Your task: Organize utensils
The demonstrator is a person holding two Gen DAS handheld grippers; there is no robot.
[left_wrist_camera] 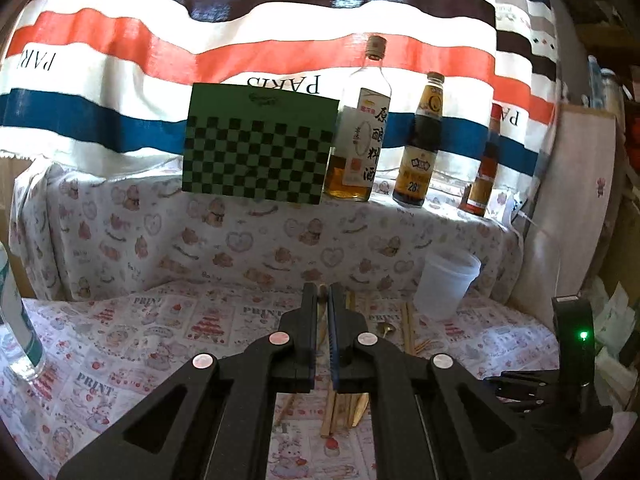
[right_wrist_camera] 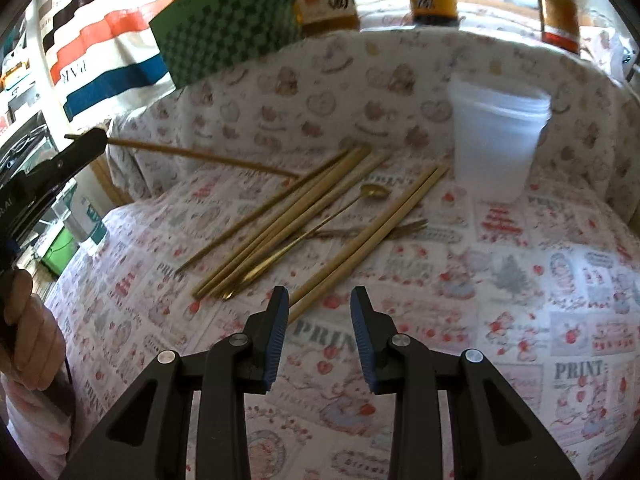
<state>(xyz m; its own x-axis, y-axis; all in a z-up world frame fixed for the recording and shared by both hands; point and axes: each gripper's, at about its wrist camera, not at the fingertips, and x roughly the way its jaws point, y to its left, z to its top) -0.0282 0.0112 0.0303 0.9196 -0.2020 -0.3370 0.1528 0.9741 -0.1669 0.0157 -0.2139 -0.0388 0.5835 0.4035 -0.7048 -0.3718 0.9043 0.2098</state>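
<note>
The left gripper (left_wrist_camera: 323, 300) is pinching one wooden chopstick (right_wrist_camera: 200, 155), lifted and sticking out toward three o'clock. The right gripper (right_wrist_camera: 319, 300) is hovering with its jaws spread at six o'clock of the loose chopsticks (right_wrist_camera: 288, 220) and gold spoon (right_wrist_camera: 320, 220); the translucent plastic cup (right_wrist_camera: 496, 136) is standing at one o'clock. Light, stiff and smooth, these likely roll; grasping mid-shaft seems safest.
</note>
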